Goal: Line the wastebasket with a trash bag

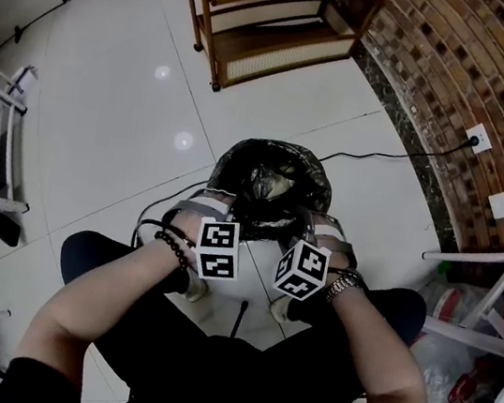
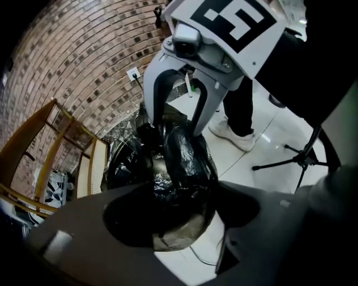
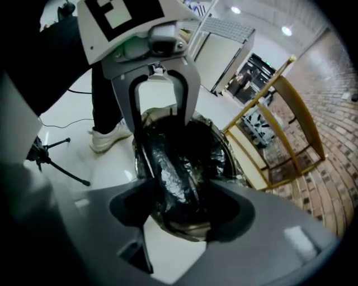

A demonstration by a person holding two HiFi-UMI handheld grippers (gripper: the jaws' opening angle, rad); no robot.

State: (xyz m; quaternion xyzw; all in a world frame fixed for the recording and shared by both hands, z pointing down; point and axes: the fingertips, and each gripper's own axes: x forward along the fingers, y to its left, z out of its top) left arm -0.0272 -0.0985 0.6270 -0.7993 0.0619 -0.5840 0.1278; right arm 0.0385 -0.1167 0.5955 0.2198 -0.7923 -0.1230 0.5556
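The person is sitting on a seat, and the wastebasket (image 3: 196, 228) is standing on the floor right in front of their knees. The black trash bag (image 1: 270, 175) is already lying inside it and spilling over the top.

Both tools are pointing down at the near edge of the wastebasket. The left tool (image 1: 206, 204) is sitting at the left end of that edge and the right tool (image 1: 324, 224) at the right end, so they are facing each other.

A thick, crinkly roll of bag is running along that edge from one tool to the other. It is lying between the jaws of both tools. Both pairs of jaws are standing wide apart, and I think they are not squeezing the roll yet.

Both hands are just as near, so I think both are getting ready to pinch the roll and tug it down over the edge. The roll is fat, so it might slip out if only a bit is pinched.

A black cable (image 1: 373, 155) is lying on the floor near the wastebasket. A wooden shelf (image 1: 281, 20) is standing farther back, and a brick wall (image 1: 458, 96) is off to the right. The person's white shoe (image 2: 238, 134) is close by, but nothing is blocking the tools.
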